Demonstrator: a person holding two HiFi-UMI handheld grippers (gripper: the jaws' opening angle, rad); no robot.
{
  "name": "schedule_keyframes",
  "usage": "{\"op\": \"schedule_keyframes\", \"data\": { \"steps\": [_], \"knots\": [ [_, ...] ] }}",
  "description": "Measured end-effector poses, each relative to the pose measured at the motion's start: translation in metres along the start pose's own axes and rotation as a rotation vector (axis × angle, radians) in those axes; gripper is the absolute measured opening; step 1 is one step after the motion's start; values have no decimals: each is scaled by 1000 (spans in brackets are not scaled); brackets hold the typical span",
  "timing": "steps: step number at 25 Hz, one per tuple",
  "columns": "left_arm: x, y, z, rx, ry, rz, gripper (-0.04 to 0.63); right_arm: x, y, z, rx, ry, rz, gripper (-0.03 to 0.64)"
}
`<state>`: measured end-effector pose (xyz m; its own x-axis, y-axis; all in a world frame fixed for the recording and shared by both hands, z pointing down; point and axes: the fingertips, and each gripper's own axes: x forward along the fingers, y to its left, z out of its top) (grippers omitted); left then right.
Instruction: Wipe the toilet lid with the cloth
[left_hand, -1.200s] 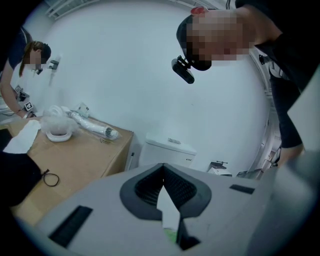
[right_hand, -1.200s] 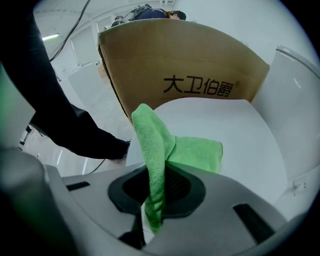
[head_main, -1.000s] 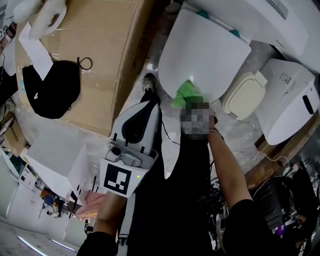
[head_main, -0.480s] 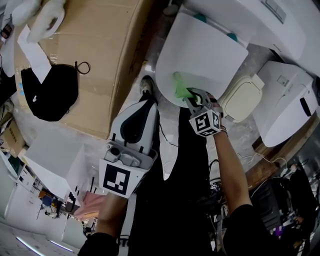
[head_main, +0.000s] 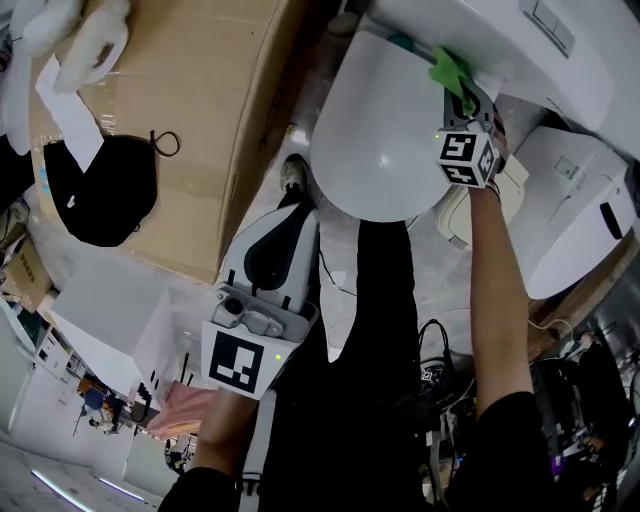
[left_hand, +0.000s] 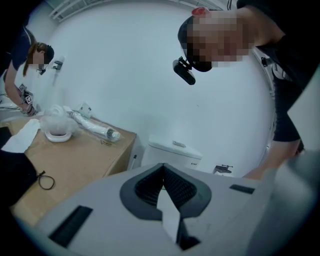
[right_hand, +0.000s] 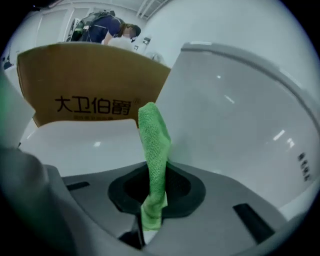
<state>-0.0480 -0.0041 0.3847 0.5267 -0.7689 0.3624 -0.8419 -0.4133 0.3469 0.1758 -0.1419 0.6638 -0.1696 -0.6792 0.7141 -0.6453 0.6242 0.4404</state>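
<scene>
In the head view, the right claw (head_main: 462, 92) reaches to the back edge of the toilet lid (head_main: 385, 140), a smooth, glossy white oval. It pinches the cloth (head_main: 446, 66), bright green, just where the lid meets the white cistern (head_main: 530, 35). Its marker cube carries a black-and-white square pattern, with no writing on it. The left claw (head_main: 302, 198) hangs low beside our legs, well apart from the lid, its white shell set with a black oval inset. To the left lies a flat brown cardboard box (head_main: 190, 110) with a limp black bag (head_main: 100, 185) on it.

In the left claw view, the two ribbed dark pads are pressed together with nothing between them. Beyond them we see the cistern against a plain white wall, and the cardboard surface with a small black loop (left_hand: 45, 180), a shallow white bowl (left_hand: 56, 131) and a wrapped tube (left_hand: 95, 126).

In the right claw view, the jaws are clamped on the cloth, a nubbly microfibre strip that stands up in a narrow fold. It rises between the flat lid at left and the cistern's curved, shiny wall at right. The box behind bears the bold black characters 大卫伯爵. Small print low on the cistern is too fine to read.
</scene>
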Motion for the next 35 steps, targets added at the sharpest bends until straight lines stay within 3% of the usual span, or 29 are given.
{"op": "schedule_keyframes", "data": {
  "steps": [5,10,21,27,35],
  "knots": [
    [4,6,-2,2,6,13,2,26,40,-45,1,116,143,51],
    [4,11,-5,-2,9,14,2,25,63,-49,38,156,171,51],
    [-1,15,-6,-16,5,-4,2,-4,150,-31,-13,91,294,51],
    [-13,24,-6,-22,0,3,2,-38,212,-35,-60,90,395,51],
    [-26,36,-10,-32,-17,12,2,-77,289,-33,-47,116,516,51]
  ]
}}
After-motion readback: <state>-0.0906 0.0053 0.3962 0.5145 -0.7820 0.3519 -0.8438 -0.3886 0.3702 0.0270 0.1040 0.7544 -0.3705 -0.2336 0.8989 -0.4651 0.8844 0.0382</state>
